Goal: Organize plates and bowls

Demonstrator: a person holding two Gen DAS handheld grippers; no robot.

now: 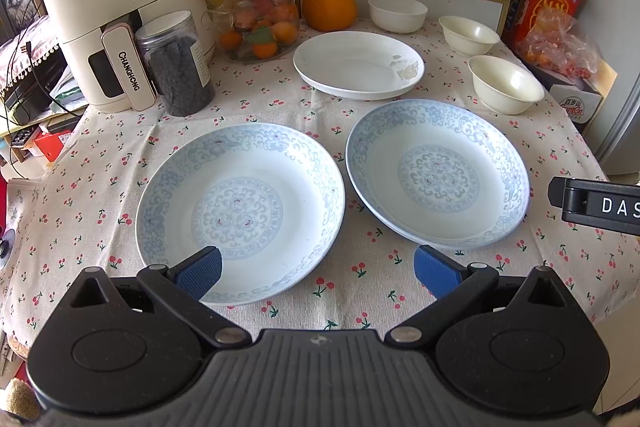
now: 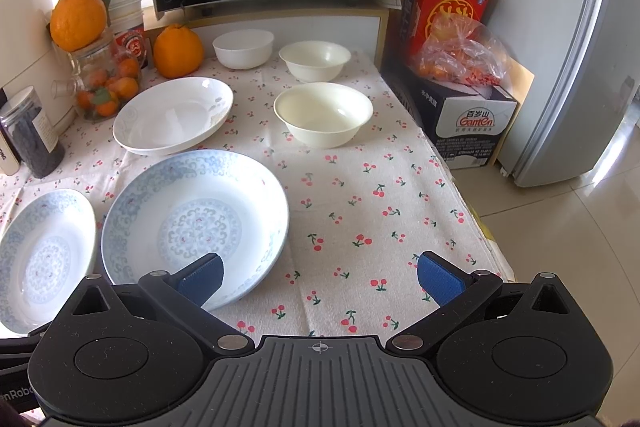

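Hovering, both spread wide, empty: left gripper (image 1: pixel 318 273) over left blue plate (image 1: pixel 240 213) | right gripper (image 2: pixel 320 279) by right blue plate (image 2: pixel 196 227) | plates sat apart on tabletop (image 2: pixel 360 195) | judged stiff, slick, breakable; pinch near rim.

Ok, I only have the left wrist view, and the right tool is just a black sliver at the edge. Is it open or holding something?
Observer: The right tool is open and empty.
Operator: Where is it relative to the right-hand blue plate?
Observer: Its left finger shows over the near rim of that blue plate. I cannot tell whether they touch.
Operator: And its other finger?
Observer: It is over bare tablecloth, near the table's right edge, with pale tiled floor beyond.
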